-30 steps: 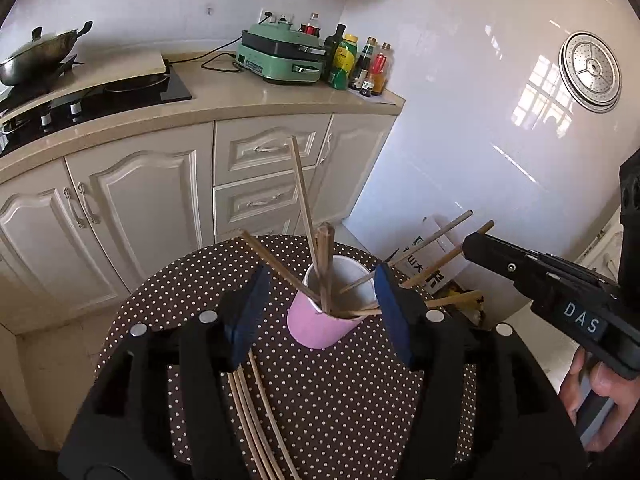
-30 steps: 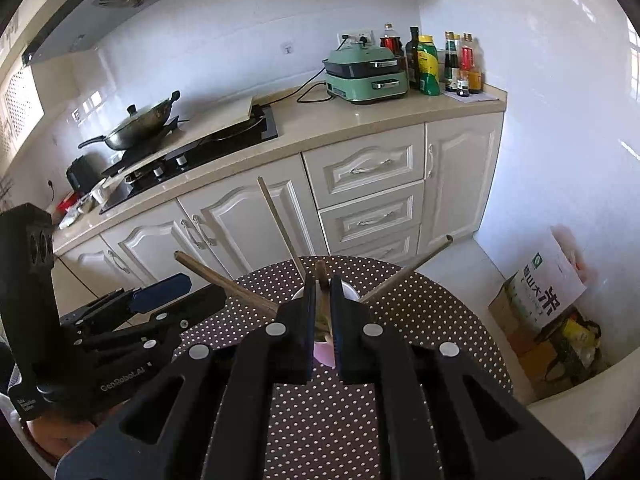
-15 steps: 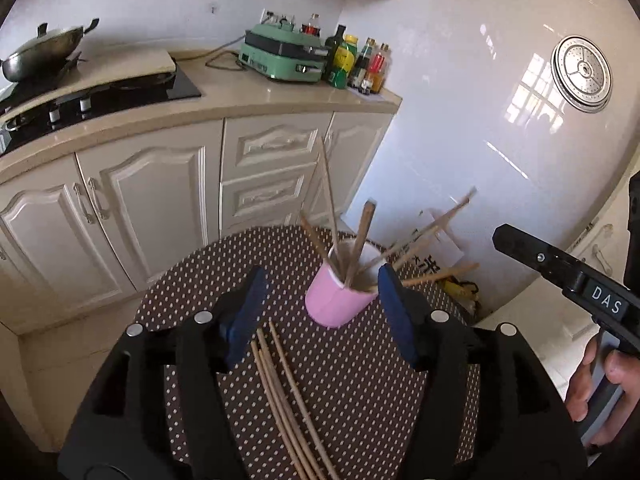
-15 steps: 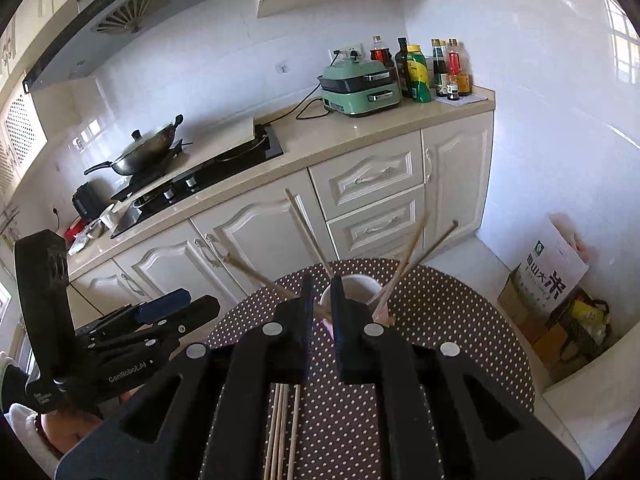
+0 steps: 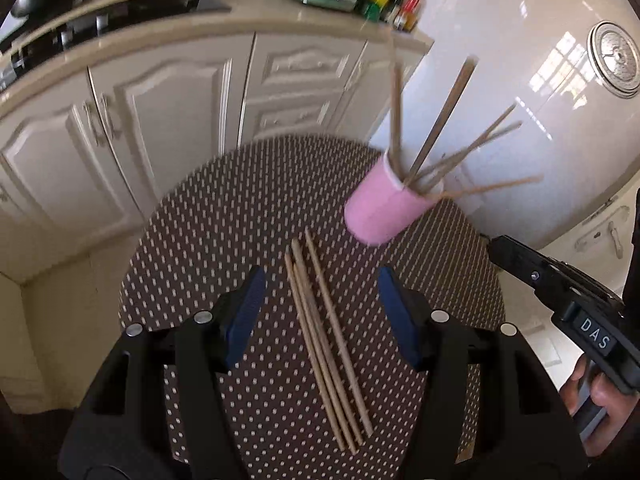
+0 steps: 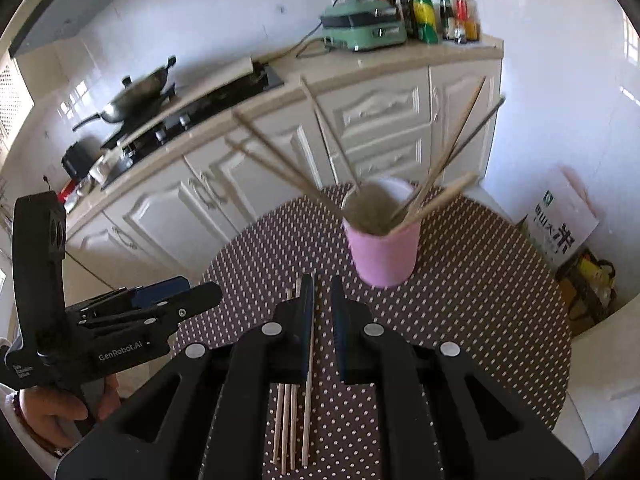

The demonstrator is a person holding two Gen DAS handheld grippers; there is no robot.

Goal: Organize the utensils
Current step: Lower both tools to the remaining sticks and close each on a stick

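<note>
Your left tongs stand about half open over the dotted worktop, with nothing gripped. A bundle of loose chopsticks lies flat on the cloth below the gap between the blue pads, not touching them. Your right tongs are nearly closed, with only a narrow slit between the fingers and nothing pinched in it. From the right wrist view the same chopsticks lie under the left finger, running towards you. Each tool shows in the other's view: the right one at the right edge with your hand on its handle, the left one at the left edge, also held by a hand.

Further off, to the right on the worktop, a pink cup stands with more chopsticks fanned out of its mouth. Beyond it run white cabinets, and on top of them a wok, a green cooker and a row of bottles. A rice bag leans by the right wall.
</note>
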